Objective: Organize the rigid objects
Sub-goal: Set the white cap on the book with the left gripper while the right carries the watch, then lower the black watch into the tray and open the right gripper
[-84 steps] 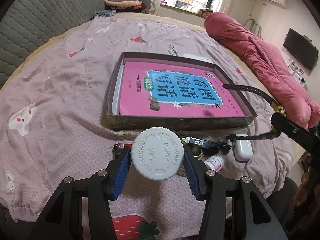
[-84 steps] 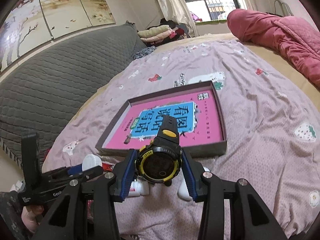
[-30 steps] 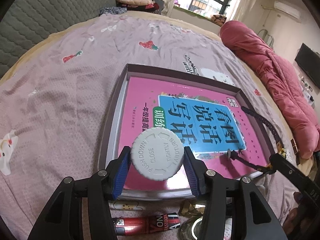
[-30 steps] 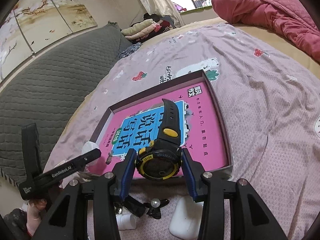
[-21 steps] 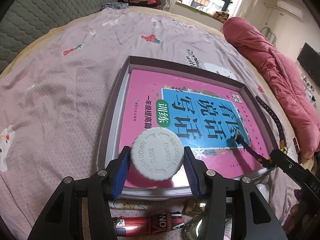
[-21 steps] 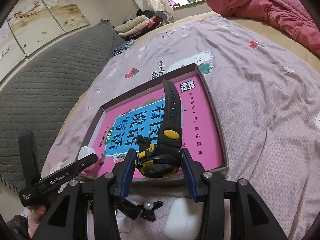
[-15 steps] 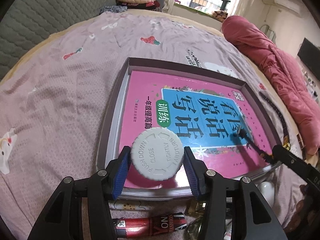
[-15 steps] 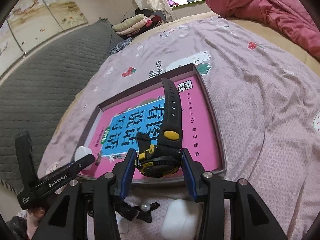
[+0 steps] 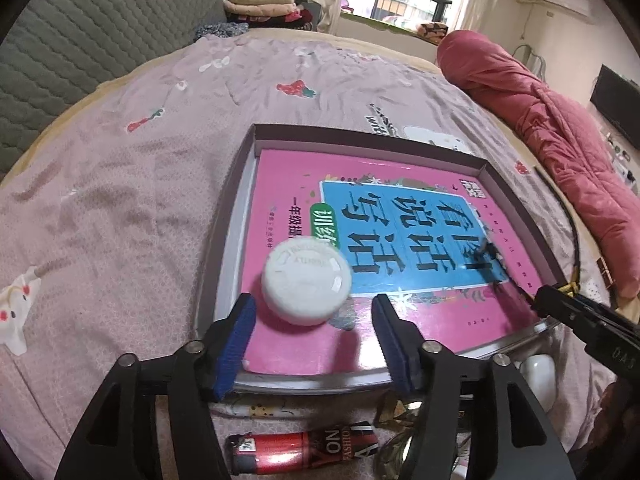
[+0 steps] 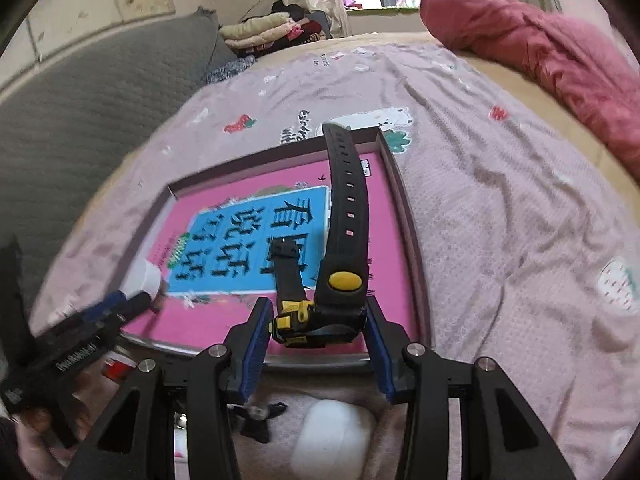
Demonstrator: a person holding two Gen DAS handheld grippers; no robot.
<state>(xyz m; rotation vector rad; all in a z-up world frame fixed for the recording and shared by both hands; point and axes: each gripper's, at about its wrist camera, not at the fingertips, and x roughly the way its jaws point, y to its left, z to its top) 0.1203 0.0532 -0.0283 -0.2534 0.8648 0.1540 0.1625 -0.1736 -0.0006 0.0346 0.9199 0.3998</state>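
Pink bedding with strawberry prints fills both of my views, with a shallow grey box lying mid-frame and a pink book with a blue title panel flat inside it.

On my left wrist view, the left gripper has just been opening: its blue pads stand clear on either side of the white screw cap, which now sits on the book near the box's lower-left corner, apart from both pads. Below the box, at the bottom of the frame, I see a red lighter on the bedding and a white earbud case at lower right.

On my right wrist view, the right gripper is closed on the black and yellow watch, pads pressing its case from both sides. Its long strap reaches up over the book toward the box's far right corner; the shorter strap leans left. Whether the watch touches the book I cannot tell. The earbud case lies below the box at the bottom centre.
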